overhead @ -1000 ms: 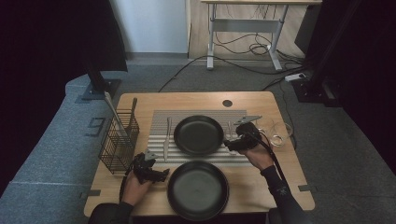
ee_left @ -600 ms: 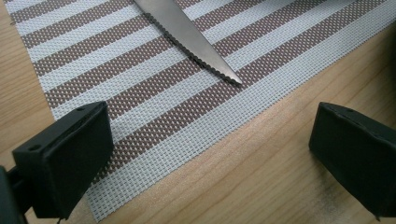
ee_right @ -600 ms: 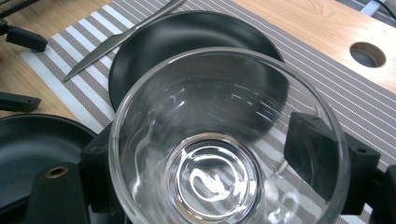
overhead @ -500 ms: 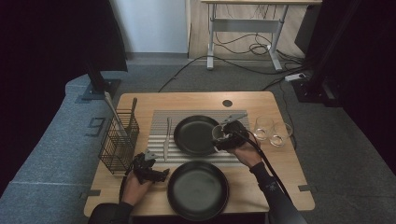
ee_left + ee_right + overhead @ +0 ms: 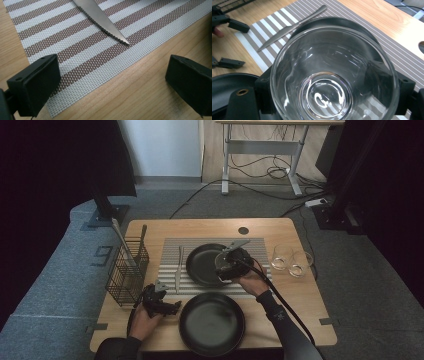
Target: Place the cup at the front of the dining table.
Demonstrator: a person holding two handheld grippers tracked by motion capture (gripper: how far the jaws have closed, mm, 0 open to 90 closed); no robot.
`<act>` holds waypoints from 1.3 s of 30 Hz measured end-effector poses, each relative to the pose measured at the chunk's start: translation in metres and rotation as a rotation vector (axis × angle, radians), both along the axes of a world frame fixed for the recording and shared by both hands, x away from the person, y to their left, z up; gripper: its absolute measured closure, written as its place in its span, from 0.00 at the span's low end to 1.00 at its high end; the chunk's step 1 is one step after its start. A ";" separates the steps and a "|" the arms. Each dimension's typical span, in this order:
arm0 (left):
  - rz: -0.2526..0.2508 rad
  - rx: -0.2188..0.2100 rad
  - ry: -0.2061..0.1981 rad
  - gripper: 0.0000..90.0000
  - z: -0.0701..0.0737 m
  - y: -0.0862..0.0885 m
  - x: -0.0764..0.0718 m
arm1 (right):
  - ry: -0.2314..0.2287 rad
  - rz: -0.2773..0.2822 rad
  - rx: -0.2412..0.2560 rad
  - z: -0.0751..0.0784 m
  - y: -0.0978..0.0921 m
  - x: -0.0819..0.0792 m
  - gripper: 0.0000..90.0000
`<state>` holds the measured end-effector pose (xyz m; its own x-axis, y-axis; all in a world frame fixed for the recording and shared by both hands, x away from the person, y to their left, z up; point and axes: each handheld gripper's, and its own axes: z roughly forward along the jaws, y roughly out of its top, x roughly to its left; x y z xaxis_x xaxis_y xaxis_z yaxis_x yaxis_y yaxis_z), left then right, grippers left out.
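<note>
Holding a clear glass (image 5: 332,75) in my right tongs (image 5: 229,268), I have it clamped between both jaws, mouth toward the camera, above the black plate (image 5: 210,265) that sits on the striped placemat (image 5: 172,255). In the right gripper view the glass rim covers most of that plate, and the table knife (image 5: 294,26) lies on the mat beyond it, its tip near the mat's edge.

My left tongs (image 5: 159,301) hover low over the table (image 5: 150,232) at the mat's near left corner, jaws wide apart and holding nothing; the knife's serrated tip (image 5: 120,40) lies just ahead of them.

2 more glasses (image 5: 290,261) stand together on the bare wood to the right of the mat, well apart from the 1 I carry. A second black plate (image 5: 212,324) rests near the table's front edge, and a wire basket (image 5: 126,272) with utensils stands at the left.

I judge the work to be partway: 1 glass is picked up and in transit but not yet set down, 2 glasses are untouched, and the knife lies ungrasped.
</note>
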<state>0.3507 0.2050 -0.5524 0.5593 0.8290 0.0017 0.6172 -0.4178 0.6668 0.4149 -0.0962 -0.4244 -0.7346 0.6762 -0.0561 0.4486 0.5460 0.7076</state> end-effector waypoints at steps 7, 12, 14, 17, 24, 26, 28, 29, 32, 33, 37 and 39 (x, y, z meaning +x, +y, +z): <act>0.000 0.000 0.000 0.00 0.000 0.000 -0.001 | 0.002 0.033 -0.010 0.000 0.020 0.001 0.21; -0.005 0.003 0.001 0.00 0.000 0.001 -0.002 | 0.009 0.058 -0.011 -0.001 0.035 0.001 0.21; -0.006 0.002 0.001 0.00 0.000 0.001 -0.003 | 0.014 0.068 -0.006 -0.001 0.041 0.002 0.21; -0.007 0.000 0.001 0.00 0.000 0.002 -0.003 | 0.014 0.080 -0.012 -0.002 0.051 0.003 0.21; -0.008 0.000 0.001 0.00 0.000 0.002 -0.003 | 0.013 0.121 -0.009 -0.004 0.072 0.002 0.21; -0.008 -0.001 -0.001 0.00 0.000 0.002 -0.003 | 0.018 0.134 -0.001 -0.005 0.078 0.002 0.21; -0.008 -0.003 0.000 0.00 0.000 0.002 -0.004 | 0.017 0.149 -0.006 -0.007 0.083 0.002 0.21; -0.009 -0.003 0.000 0.00 0.000 0.002 -0.004 | 0.019 0.152 -0.006 -0.009 0.085 0.001 0.21; -0.008 -0.005 -0.001 0.00 0.000 0.002 -0.004 | 0.026 0.163 -0.005 -0.012 0.092 0.001 0.21; -0.010 -0.002 0.000 0.00 0.000 0.003 -0.004 | 0.021 0.172 -0.010 -0.013 0.094 0.001 0.21; -0.009 -0.002 0.000 0.00 0.000 0.003 -0.004 | 0.027 0.193 0.009 -0.018 0.101 0.001 0.21; -0.009 -0.002 -0.001 0.00 0.000 0.003 -0.004 | 0.033 0.201 0.013 -0.021 0.104 0.001 0.21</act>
